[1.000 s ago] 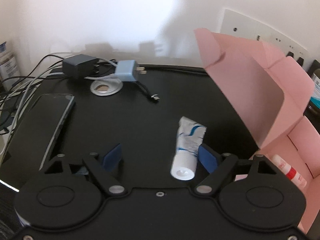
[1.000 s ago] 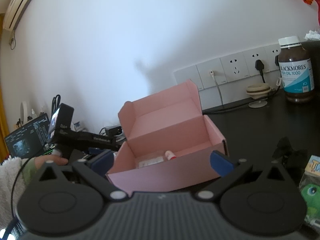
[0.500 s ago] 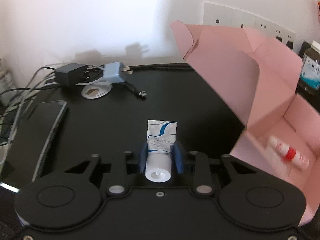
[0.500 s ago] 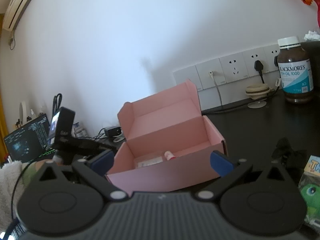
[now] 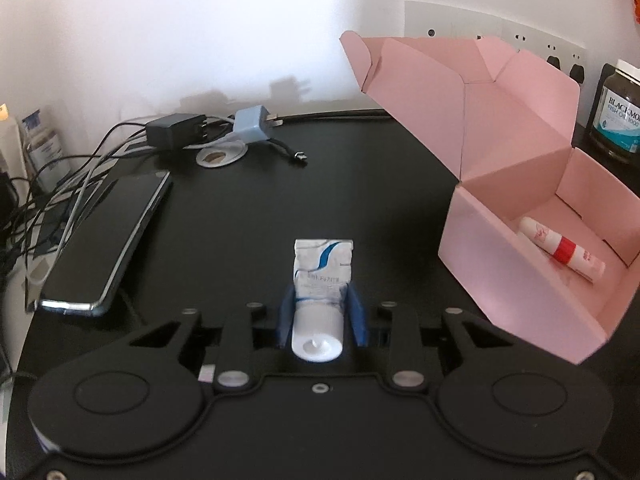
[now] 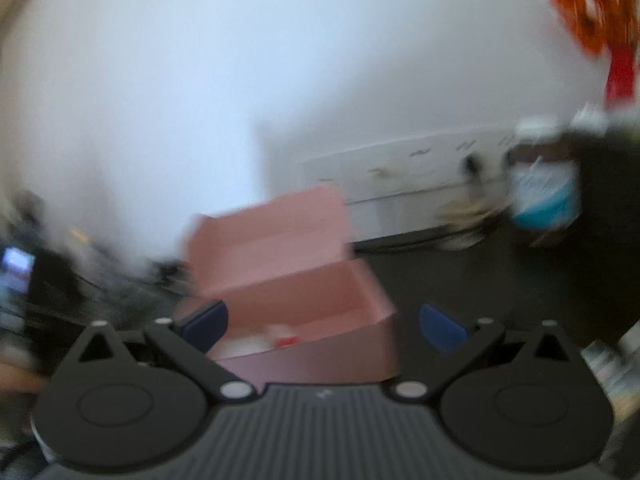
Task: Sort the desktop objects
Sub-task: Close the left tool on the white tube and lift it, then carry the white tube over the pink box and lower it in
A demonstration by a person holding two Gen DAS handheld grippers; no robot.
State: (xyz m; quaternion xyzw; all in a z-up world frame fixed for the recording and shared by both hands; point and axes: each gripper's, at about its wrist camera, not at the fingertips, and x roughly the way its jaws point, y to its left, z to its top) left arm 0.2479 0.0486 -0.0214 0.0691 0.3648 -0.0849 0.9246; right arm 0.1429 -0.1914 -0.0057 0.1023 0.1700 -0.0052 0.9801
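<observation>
My left gripper (image 5: 320, 312) is shut on a small white tube with blue print (image 5: 322, 276); its blue pads press the tube near the white cap, which faces the camera. An open pink cardboard box (image 5: 504, 276) stands to the right of it, lid up, with a white and red tube (image 5: 560, 248) lying inside. In the blurred right wrist view my right gripper (image 6: 322, 326) is open, nothing between its fingers, with the pink box (image 6: 320, 360) just beyond them.
On the black desk (image 5: 256, 208), a dark phone (image 5: 108, 236) lies at the left. Chargers and tangled cables (image 5: 208, 132) sit at the back left. A brown supplement bottle (image 5: 618, 116) stands behind the box by the wall sockets.
The left gripper closed on the white tube and carried it toward the pink box, which now shows more of its inside. The right wrist view has swung and gone blurred.
</observation>
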